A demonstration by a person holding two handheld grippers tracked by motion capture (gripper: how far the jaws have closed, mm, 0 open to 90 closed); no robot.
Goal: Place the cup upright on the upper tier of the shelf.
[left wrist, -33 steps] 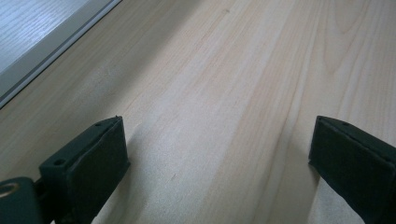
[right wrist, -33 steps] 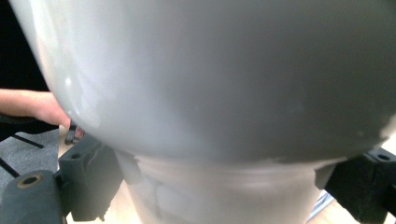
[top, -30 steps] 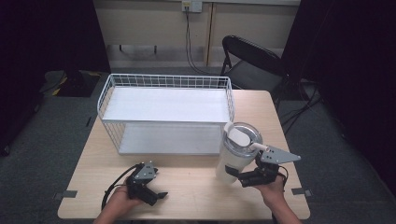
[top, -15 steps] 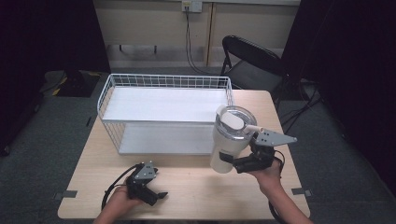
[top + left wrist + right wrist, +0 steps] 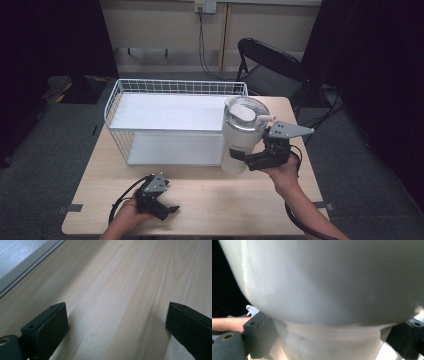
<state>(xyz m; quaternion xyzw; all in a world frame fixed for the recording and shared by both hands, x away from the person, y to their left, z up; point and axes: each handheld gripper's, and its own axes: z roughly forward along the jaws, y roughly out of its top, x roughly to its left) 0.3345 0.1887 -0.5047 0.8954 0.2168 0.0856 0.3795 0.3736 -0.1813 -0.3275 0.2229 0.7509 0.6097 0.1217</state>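
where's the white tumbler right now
In the high view the white tumbler is at the right, held off the table by the right gripper, just in front of the wire basket's right end.

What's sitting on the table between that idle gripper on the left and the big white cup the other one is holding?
Nothing: in the high view, only bare table lies between the left gripper and the white cup held by the right gripper.

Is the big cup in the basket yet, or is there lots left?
Not yet. Done: the right gripper has grabbed the white tumbler and holds it above the table. In hand: carrying it beside the wire basket. Left: probably setting it inside. The left gripper rests open.
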